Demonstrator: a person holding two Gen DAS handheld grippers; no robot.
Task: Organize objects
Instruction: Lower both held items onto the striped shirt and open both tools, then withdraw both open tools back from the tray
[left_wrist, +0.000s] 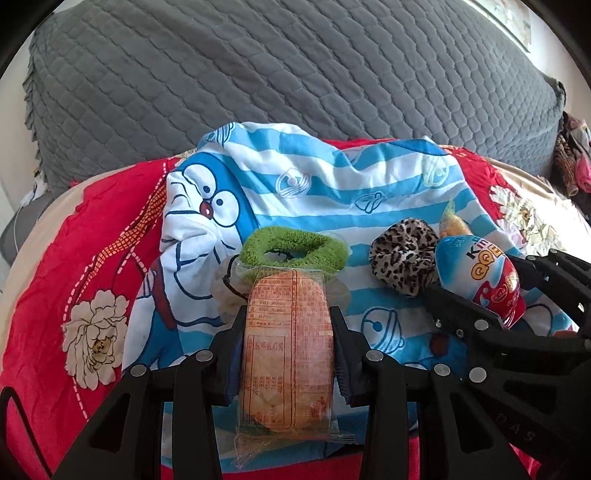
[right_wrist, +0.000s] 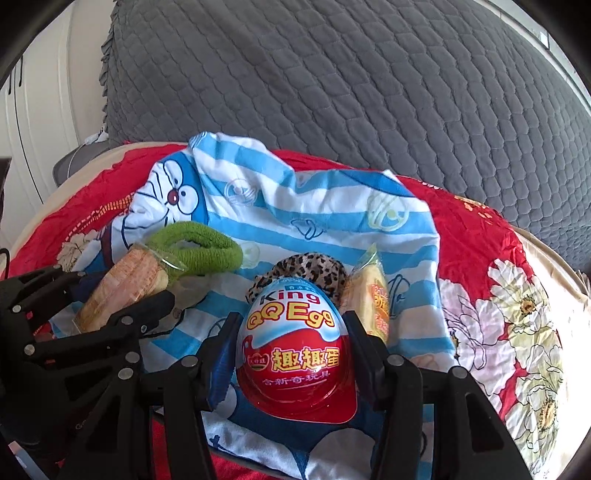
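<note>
Snack packet in clear wrapper with orange print (left_wrist: 288, 343), clamped in left gripper (left_wrist: 288, 321), above blue-and-white striped cartoon cloth (left_wrist: 314, 181). Cloth on red floral bedsheet (left_wrist: 48, 266); grey quilted cover (left_wrist: 258, 66) behind. Green fuzzy hair loop (left_wrist: 293, 248) touching packet's far end; leopard-print scrunchie (left_wrist: 402, 258) and small yellow packet (right_wrist: 371, 295) further right. Red-and-blue foil toy egg (right_wrist: 297, 350) gripped by right gripper (right_wrist: 295, 332).
</note>
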